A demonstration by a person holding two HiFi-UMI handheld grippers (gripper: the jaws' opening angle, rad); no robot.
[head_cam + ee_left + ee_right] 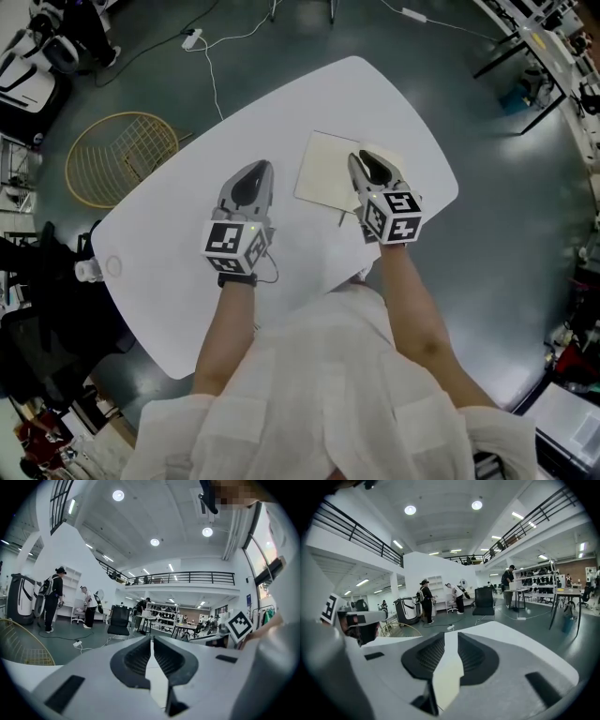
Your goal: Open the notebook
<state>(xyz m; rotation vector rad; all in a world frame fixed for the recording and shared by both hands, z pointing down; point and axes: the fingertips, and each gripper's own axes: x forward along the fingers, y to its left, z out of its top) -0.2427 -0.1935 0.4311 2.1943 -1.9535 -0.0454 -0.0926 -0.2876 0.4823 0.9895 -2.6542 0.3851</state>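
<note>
- We see the jaws of the right gripper clamped on a cream leaf that runs flat between the pads toward the camera; we cannot tell whether it is a cover or a page.
- From the head view, that gripper sits over the right edge of the notebook, with the leaf raised there.
- The rest of the notebook lies flat on the white bench.
- The jaws of the left gripper stand together with nothing between them.
- It sits above bare bench to the left of the notebook, apart from it.
</note>
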